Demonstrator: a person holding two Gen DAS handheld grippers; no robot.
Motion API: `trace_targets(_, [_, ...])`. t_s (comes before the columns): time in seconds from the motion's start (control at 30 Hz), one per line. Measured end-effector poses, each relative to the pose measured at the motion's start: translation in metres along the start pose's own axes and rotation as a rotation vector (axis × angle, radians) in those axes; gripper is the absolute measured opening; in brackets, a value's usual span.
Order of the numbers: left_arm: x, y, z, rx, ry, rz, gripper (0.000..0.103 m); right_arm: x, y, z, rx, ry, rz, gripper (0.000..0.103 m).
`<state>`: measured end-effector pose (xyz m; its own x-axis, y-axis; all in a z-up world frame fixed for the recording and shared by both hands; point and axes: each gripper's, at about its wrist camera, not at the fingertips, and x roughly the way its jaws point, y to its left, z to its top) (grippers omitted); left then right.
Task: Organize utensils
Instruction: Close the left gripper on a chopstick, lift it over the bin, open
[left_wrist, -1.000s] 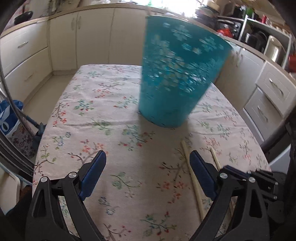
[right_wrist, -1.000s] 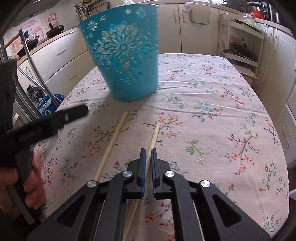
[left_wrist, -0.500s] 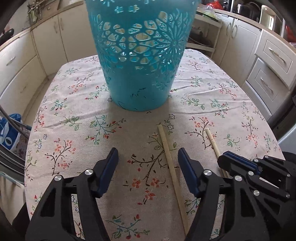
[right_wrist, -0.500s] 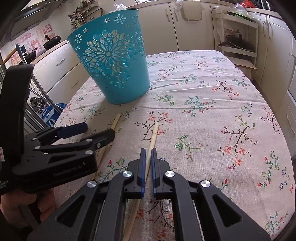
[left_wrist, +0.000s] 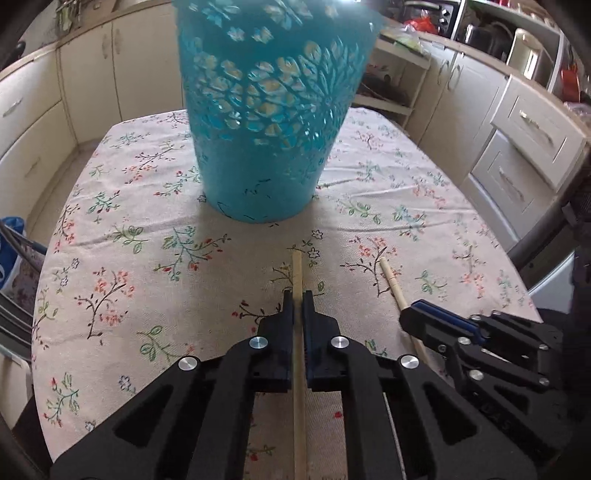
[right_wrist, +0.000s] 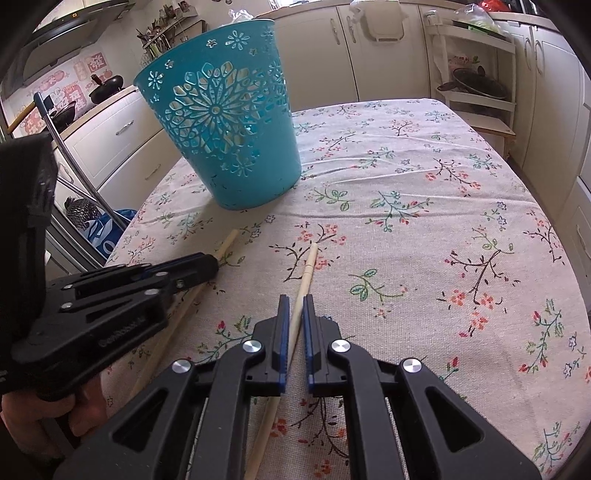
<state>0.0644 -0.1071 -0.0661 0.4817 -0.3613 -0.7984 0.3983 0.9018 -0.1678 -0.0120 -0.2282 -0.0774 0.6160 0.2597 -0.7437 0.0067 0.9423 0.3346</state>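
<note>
Now each hand-held gripper, left (left_wrist: 297, 295) and right (right_wrist: 294, 300), is closed on its own chopstick (left_wrist: 297, 273) (right_wrist: 306, 273), with the teal basket (left_wrist: 269, 122) ahead on the worktop (left_wrist: 147, 258).

A tall teal plastic basket (right_wrist: 225, 140) is showing a cut-out flower pattern. The beige floral tablecloth (right_wrist: 424, 229) is carrying red, green and blue sprigs. Two pale wooden chopsticks (left_wrist: 297, 280) are lying there. Black grippers are showing blue pads (right_wrist: 283, 332).
</note>
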Motion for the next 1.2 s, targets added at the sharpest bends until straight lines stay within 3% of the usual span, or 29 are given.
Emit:
trace_targets(0.27, [-0.081,0.024,0.016,-0.075,-0.203,-0.114,0.004,0.000,0.004,-0.001,-0.018,-0.011,0.007,0.019])
trace_targets(0.43, [-0.134,0.035,0.057,-0.098,-0.374,-0.153,0.004,0.000,0.006,-0.002,-0.031,-0.018,-0.002,0.019])
trace_targets(0.6, [-0.159,0.036,0.111,-0.093,-0.513,-0.164,0.004,-0.001,0.008,-0.004,-0.034,-0.022,0.002,0.021])
trace_targets(0.9, [-0.144,0.035,0.186,-0.143,-0.634,-0.142,0.004,0.001,0.006,-0.001,-0.027,-0.021,0.021,0.025])
trace_targets(1.2, [-0.098,0.029,0.213,-0.174,-0.652,-0.106,0.005,0.002,0.008,0.001,-0.048,-0.019,0.021,0.030])
